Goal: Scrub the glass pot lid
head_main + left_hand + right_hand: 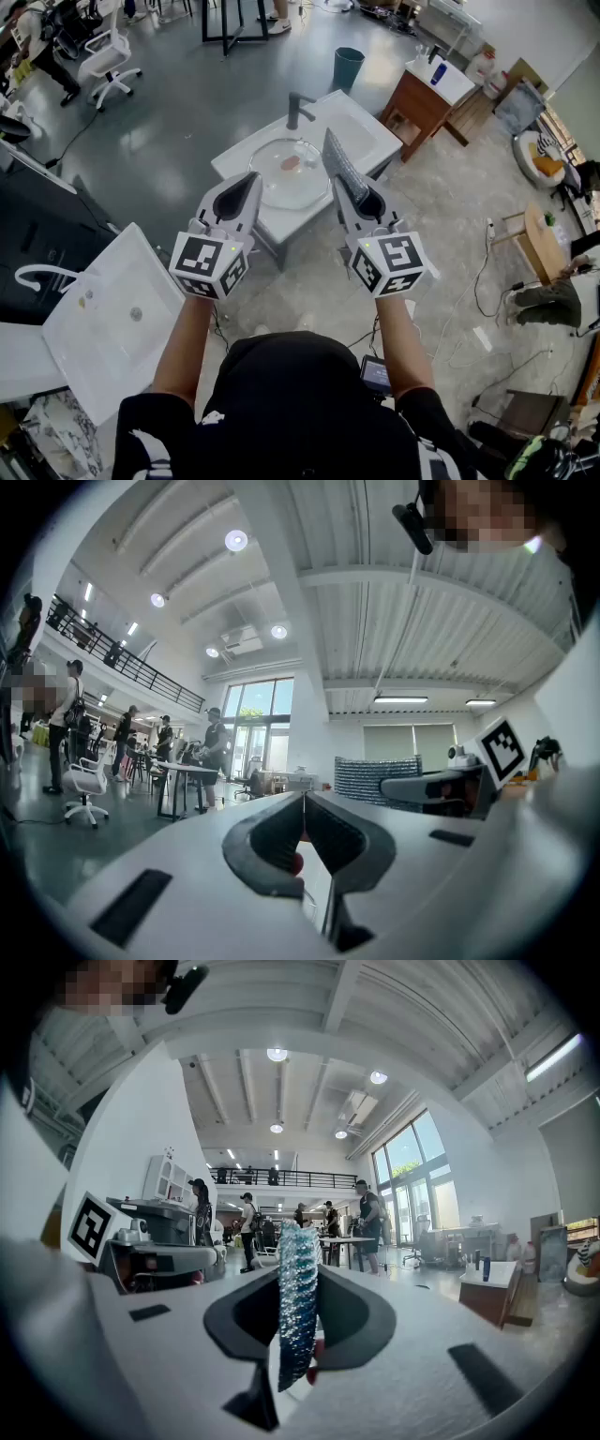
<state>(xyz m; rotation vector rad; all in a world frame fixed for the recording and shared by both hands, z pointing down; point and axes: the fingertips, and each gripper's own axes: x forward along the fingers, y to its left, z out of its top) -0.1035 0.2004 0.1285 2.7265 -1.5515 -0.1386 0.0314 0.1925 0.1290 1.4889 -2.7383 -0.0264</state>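
Observation:
The glass pot lid (302, 185) lies flat in a white sink (367, 133) below both hands, with a reddish spot near its middle. My right gripper (352, 187) is shut on a grey-blue glittery scrub pad (338, 161), which stands on edge between the jaws and sticks out past them, seen close up as the scrub pad (298, 1251) in the right gripper (298, 1290). My left gripper (250, 178) is shut with nothing in it, its jaws pressed together at the left gripper (303, 801). Both grippers are held level, side by side, above the lid and apart from it.
A dark faucet (296, 109) stands at the sink's far edge. A second white sink (112, 319) sits at the lower left. A teal bin (348, 66), a wooden cabinet (422, 101) and office chairs (108, 61) stand beyond. Cables lie on the floor at right.

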